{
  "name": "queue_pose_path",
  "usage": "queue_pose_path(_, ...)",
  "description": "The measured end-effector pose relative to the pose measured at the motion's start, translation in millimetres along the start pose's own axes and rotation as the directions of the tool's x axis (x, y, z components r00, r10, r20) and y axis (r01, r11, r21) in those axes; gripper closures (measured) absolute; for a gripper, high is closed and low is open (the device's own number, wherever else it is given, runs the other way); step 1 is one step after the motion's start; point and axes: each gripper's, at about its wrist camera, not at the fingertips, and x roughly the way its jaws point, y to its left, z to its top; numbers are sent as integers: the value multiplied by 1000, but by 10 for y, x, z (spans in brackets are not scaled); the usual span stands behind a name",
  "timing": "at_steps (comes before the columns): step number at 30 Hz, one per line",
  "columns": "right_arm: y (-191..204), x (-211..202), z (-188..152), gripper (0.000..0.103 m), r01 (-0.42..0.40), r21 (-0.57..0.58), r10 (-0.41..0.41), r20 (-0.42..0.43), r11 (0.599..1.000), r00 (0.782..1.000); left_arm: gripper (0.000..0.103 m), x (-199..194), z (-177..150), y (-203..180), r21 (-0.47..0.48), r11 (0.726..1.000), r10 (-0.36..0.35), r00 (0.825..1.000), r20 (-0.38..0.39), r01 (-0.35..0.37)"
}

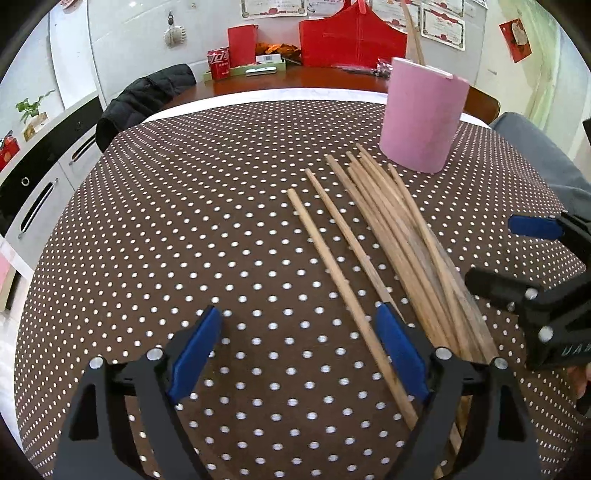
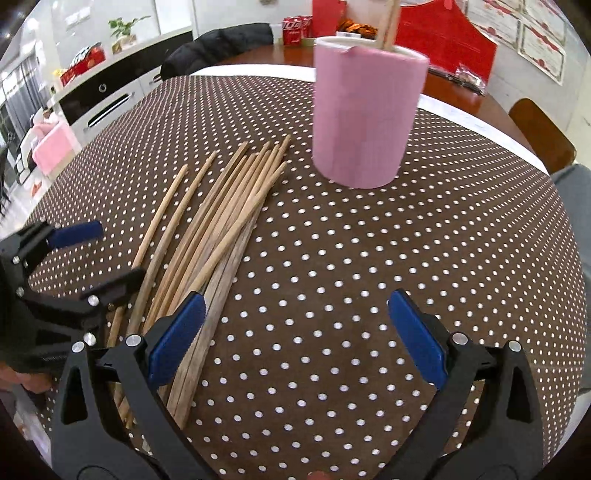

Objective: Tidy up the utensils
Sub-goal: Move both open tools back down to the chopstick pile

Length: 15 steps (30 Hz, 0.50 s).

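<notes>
Bundle of long, thin, light-brown wooden chopsticks (image 1: 391,236) lies flat on the counter's brown cloth with white polka dots (image 1: 184,221), just beside the base of the pink paper-wrapped cylindrical holder (image 1: 423,114). Narrow tips point toward the holder and fan apart; thick ends crowd together away from it. Most sticks overlap in one heap. Two lie a little apart on the side away from the holder. Some are darker and greyer than the rest.

Holder stands upright. At least one chopstick already stands in it, leaning out over the rim (image 2: 389,22).

Left tool (image 1: 299,332): blue-padded fingers spread wide, nothing between them except one outlying chopstick crossing beneath the gap. Hovers over the thick ends, on the side away from the holder.

Right tool (image 2: 297,317): fingers spread wide, gripping nothing. Bare cloth under the gap; the heap lies beneath and beside its left finger (image 2: 177,339).

Left view only: right tool (image 1: 535,266) seen side-on at the frame edge, and a red gift bag (image 1: 351,37) far behind the holder.

Right view only: left tool (image 2: 85,258) side-on over the thick ends, the holder's white inner rim, and a wooden chair back (image 2: 543,136) beyond the holder.
</notes>
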Motion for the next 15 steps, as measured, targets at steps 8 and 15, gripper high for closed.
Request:
queue_pose_path(8,78,15,14,6,95,-37,-96,-8,995,995,18,-5,-16,102,-5,1000,4,1000,1,-4)
queue_pose_path(15,146,69,39,6,88,-27,-88,-2,996,996,18,1,-26,89,4,1000,14,1000,5,-14)
